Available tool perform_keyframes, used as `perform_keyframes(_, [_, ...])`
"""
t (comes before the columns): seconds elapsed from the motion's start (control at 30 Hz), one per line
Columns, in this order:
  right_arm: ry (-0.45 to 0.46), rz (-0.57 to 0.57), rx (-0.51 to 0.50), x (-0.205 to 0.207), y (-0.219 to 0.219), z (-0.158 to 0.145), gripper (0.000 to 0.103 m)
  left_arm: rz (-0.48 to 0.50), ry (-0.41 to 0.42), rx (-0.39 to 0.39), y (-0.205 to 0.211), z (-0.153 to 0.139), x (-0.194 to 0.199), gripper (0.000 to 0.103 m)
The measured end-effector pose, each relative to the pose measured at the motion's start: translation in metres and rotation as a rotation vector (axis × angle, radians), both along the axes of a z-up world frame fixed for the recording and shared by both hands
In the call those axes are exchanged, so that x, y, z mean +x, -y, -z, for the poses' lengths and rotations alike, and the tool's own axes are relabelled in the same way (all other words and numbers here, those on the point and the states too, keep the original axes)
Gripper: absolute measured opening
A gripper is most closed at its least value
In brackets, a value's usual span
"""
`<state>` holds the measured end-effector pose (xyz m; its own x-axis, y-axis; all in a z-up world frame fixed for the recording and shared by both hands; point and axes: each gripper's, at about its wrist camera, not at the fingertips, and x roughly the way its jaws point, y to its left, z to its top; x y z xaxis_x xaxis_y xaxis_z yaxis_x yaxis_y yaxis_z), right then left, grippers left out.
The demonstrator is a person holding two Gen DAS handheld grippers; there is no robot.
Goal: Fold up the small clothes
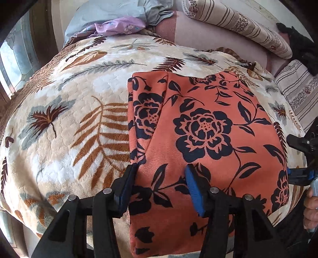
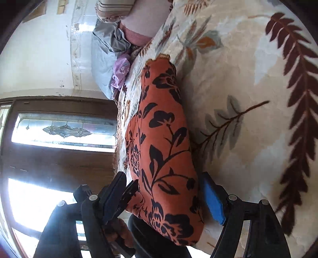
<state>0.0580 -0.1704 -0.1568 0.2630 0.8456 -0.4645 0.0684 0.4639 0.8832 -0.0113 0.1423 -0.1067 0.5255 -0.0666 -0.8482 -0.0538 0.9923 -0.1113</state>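
An orange garment [image 1: 200,139] with black flowers lies folded on a cream leaf-patterned blanket [image 1: 69,119]. My left gripper [image 1: 162,170] is open just above its near left part, one finger at the garment's left edge, the other over the cloth. My right gripper [image 2: 165,182] is open and straddles the garment's [image 2: 165,142] right near edge, with the cloth between its fingers; it also shows at the right edge of the left wrist view [image 1: 302,174].
A grey-blue cloth pile [image 1: 111,17] and a lilac flowered cloth [image 1: 119,26] lie at the far end of the bed. Striped pillows [image 1: 238,25] lie at the far right. A wooden door with leaded glass [image 2: 63,131] stands beside the bed.
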Motion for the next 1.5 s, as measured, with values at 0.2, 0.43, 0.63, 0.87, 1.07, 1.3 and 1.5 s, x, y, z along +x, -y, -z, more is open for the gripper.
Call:
perform_keyframes(0.2, [0.106, -0.029, -0.255, -0.009, -0.02, -0.014, 0.037, -0.012, 0.0, -0.029, -0.006, 0.006, -0.004, 0.061])
perform_keyframes(0.43, [0.087, 0.06, -0.059, 0.008, 0.012, -0.022, 0.067, -0.035, -0.001, -0.08, -0.012, 0.012, -0.004, 0.068])
perform_keyframes(0.63, [-0.033, 0.004, -0.067, 0.061, -0.004, 0.007, 0.033, -0.037, 0.006, -0.084, -0.014, 0.013, -0.005, 0.07])
perform_keyframes(0.87, [0.042, 0.018, -0.208, 0.052, -0.013, -0.002, 0.038, -0.063, 0.029, -0.123, -0.01, -0.019, -0.007, 0.065])
perform_keyframes(1.07, [0.108, 0.034, -0.146, 0.054, -0.004, -0.026, 0.071, 0.005, -0.028, -0.011, 0.014, 0.002, 0.012, 0.07])
perform_keyframes(1.3, [0.016, -0.009, -0.252, 0.106, -0.015, -0.005, 0.032, -0.001, 0.027, -0.001, 0.013, 0.007, 0.006, 0.074])
perform_keyframes(1.5, [0.184, 0.009, -0.489, 0.077, -0.026, -0.056, 0.04, -0.016, 0.018, -0.07, 0.003, -0.007, 0.001, 0.073])
